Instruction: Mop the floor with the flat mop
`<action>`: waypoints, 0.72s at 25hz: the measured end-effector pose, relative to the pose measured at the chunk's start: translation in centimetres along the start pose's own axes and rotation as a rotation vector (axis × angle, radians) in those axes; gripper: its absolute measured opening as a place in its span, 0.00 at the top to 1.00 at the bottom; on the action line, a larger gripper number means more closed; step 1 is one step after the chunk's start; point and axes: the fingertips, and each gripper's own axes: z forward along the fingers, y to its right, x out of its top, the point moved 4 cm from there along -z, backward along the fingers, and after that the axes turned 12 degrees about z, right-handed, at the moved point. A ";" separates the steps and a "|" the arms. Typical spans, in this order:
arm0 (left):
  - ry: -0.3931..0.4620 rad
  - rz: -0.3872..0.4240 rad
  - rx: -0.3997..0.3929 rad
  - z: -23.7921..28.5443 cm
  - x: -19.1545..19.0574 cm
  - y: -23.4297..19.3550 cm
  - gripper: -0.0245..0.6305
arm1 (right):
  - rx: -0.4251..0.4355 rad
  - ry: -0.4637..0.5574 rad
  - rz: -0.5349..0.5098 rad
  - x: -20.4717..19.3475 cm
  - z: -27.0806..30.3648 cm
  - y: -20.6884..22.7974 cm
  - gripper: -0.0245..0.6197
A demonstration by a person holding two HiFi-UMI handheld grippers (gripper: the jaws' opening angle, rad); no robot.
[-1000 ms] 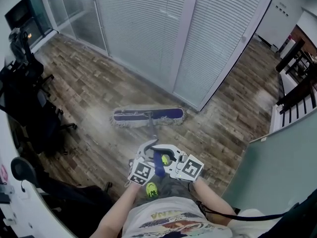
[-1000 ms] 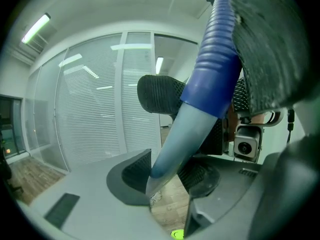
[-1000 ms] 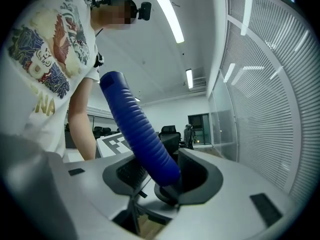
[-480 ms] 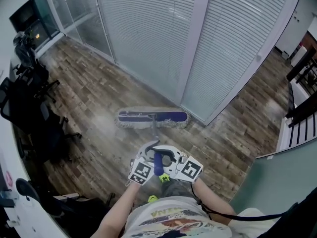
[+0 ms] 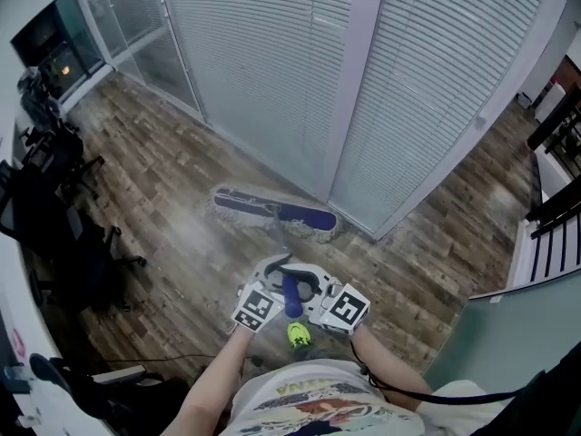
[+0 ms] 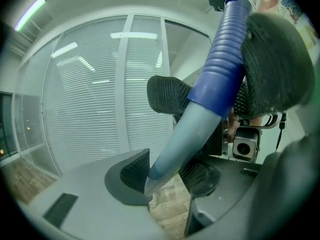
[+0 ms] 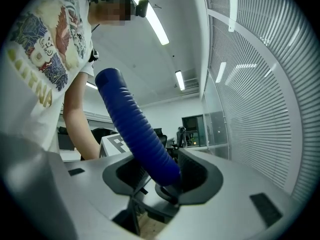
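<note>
Between the fingers (image 7: 198, 171), mop handle (image 5: 291, 296), right gripper (image 7: 162, 176) clenched on it, left gripper (image 6: 170, 176) grasping, just widening.

This is an office: glass partition walls (image 5: 263, 71) with closed blinds (image 5: 436, 80), black swivel chairs (image 5: 59, 230) along the left edge of the plank floor (image 5: 172, 189), long ceiling strip lights (image 7: 156, 21).

head view: taken from above, aimed steeply down at distant brown wood-plank floor (image 5: 163, 180) | left gripper view: set close against blue ribbed plastic mop handle (image 6: 220, 69), faced at white slatted blinds (image 6: 90, 99) | right gripper view: equally close, faced along the blinds | shared: handle, blinds
</note>
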 end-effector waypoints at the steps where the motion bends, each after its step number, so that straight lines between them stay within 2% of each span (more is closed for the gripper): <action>1: 0.004 -0.002 -0.004 0.7 0.0 -0.5 0.74 | -0.006 -0.001 0.010 0.1 -0.1 0.8 0.67; 4: 0.017 -0.005 -0.018 2.4 -0.2 -2.2 0.73 | -0.032 0.003 0.057 0.4 0.1 3.2 0.67; 10: 0.020 0.003 -0.037 4.6 -1.0 -4.9 0.73 | -0.043 -0.007 0.057 0.4 1.0 6.6 0.67; 18: 0.000 -0.002 -0.037 5.0 -2.1 -5.7 0.72 | -0.058 -0.038 0.056 -0.4 1.7 7.5 0.66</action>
